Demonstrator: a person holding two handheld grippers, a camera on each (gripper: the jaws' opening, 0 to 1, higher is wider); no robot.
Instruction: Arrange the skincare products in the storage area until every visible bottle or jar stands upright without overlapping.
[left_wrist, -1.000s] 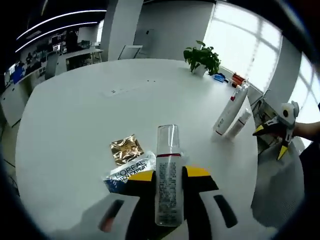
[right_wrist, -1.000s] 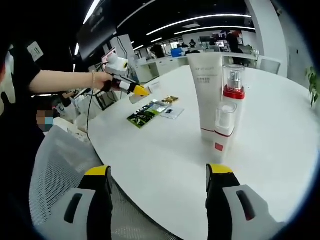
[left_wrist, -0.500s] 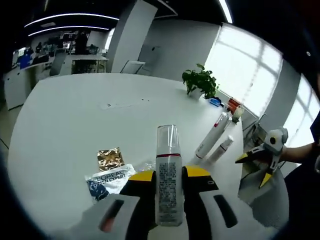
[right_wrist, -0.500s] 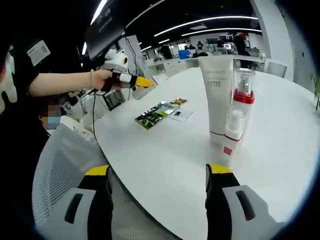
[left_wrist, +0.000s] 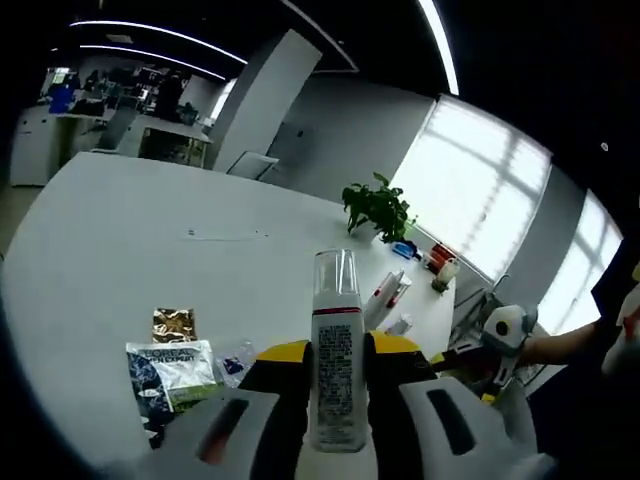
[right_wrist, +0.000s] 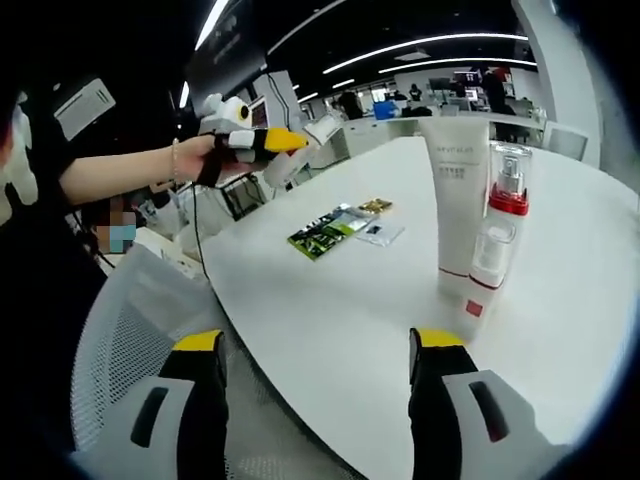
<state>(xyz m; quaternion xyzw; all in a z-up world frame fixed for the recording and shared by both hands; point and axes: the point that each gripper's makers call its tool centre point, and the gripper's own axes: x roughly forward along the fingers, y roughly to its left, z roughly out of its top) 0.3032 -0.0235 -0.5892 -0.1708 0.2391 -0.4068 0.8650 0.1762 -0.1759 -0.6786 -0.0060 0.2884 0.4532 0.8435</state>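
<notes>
My left gripper is shut on a clear-capped spray bottle with a red band, held upright above the white table. A white tube and small bottles stand further along the table. In the right gripper view the tall white tube, a red-collared pump bottle and a small clear-capped bottle stand upright close together. My right gripper is open over the table edge, short of them, with nothing between its fingers. A hand holds the left gripper up at the far left.
Flat sachets and a gold sachet lie on the table; the sachets also lie left of the tube. A potted plant stands at the far edge. A grey mesh chair sits below the table edge.
The left gripper has lifted and tilted up with the bottle, so the table looks farther away. The right gripper has drawn back slightly from the standing tube and bottles.
</notes>
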